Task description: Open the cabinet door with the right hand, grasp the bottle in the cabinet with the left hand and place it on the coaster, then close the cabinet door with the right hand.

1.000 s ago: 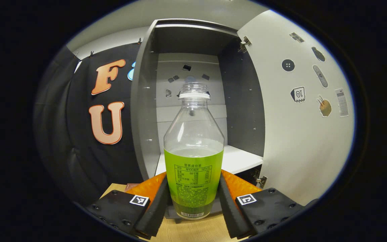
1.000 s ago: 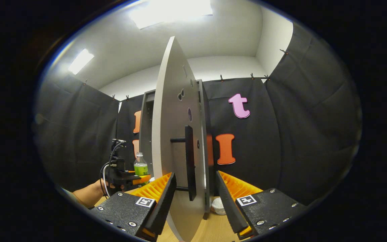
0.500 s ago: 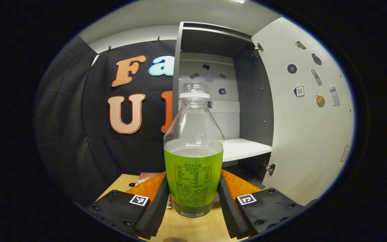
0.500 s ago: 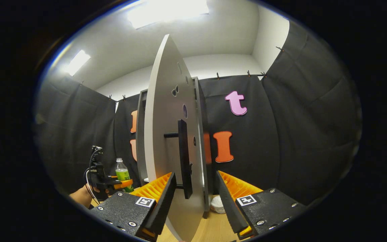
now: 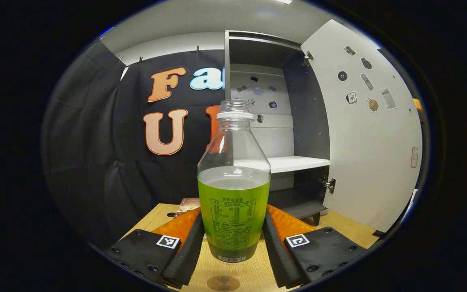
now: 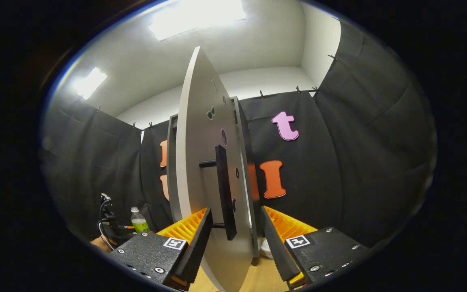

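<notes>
Between my left gripper's (image 5: 233,243) fingers I am clamping the bottle (image 5: 234,190) above the table (image 5: 341,227); my right gripper (image 6: 233,239) is straddling the cabinet door (image 6: 199,162), jaws wide.

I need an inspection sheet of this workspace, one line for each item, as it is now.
Surface: wooden table, bare in front of the cabinet.
Job's things: bottle upright, out of the cabinet; cabinet door open; a small object lies behind the bottle, coaster or not I cannot tell.
Clutter: white round object by the cabinet foot.
Grippers: left tool shut on the bottle; right tool open around the door's edge and handle.
Cables: black cable on the far tool.
Surroundings: black cloth wall, ceiling lights.
</notes>
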Available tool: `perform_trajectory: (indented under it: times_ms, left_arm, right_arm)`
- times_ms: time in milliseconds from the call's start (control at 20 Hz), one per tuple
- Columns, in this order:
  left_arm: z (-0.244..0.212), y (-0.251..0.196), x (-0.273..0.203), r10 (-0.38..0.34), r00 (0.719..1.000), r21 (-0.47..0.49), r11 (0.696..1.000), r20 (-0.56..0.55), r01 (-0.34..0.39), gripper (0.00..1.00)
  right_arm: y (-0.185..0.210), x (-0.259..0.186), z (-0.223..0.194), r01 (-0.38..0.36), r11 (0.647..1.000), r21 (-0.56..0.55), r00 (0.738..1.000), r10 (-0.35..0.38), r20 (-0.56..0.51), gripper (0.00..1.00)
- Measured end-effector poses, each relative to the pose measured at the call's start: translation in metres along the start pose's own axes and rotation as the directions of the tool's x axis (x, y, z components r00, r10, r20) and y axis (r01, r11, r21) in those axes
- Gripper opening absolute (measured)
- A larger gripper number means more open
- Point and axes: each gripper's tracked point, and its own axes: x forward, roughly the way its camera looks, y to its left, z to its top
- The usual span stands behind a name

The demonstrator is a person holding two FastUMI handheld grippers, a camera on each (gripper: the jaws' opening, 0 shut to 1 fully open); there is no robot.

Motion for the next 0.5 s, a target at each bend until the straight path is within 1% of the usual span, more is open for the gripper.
perform_trajectory:
  times_ms: [150,200,250,350,500]
  left_arm:
    - [-0.017,0.006,-0.009,0.002,1.0,-0.027,1.0,0.003,-0.002,0.8]
    - [-0.023,0.008,-0.011,-0.002,1.0,-0.037,0.999,0.005,0.002,0.8]
    - [-0.032,0.008,-0.013,-0.005,1.0,-0.046,0.999,0.003,0.005,0.8]
    - [-0.05,0.009,-0.016,-0.011,1.0,-0.061,0.998,-0.001,0.011,0.82]
    - [-0.079,0.01,-0.017,-0.018,1.0,-0.061,0.998,-0.021,0.016,0.8]
  right_arm:
    - [-0.006,0.003,-0.007,0.003,1.0,0.018,1.0,-0.002,-0.021,0.75]
    - [-0.005,0.002,-0.006,0.0,1.0,0.027,1.0,0.0,-0.014,0.8]
    - [-0.007,0.001,-0.005,0.001,0.999,0.032,1.0,-0.001,-0.013,0.75]
    - [-0.009,0.0,-0.005,0.005,1.0,0.031,1.0,-0.005,-0.009,0.75]
    - [-0.01,0.0,-0.004,0.006,1.0,0.022,1.0,-0.006,-0.009,0.75]
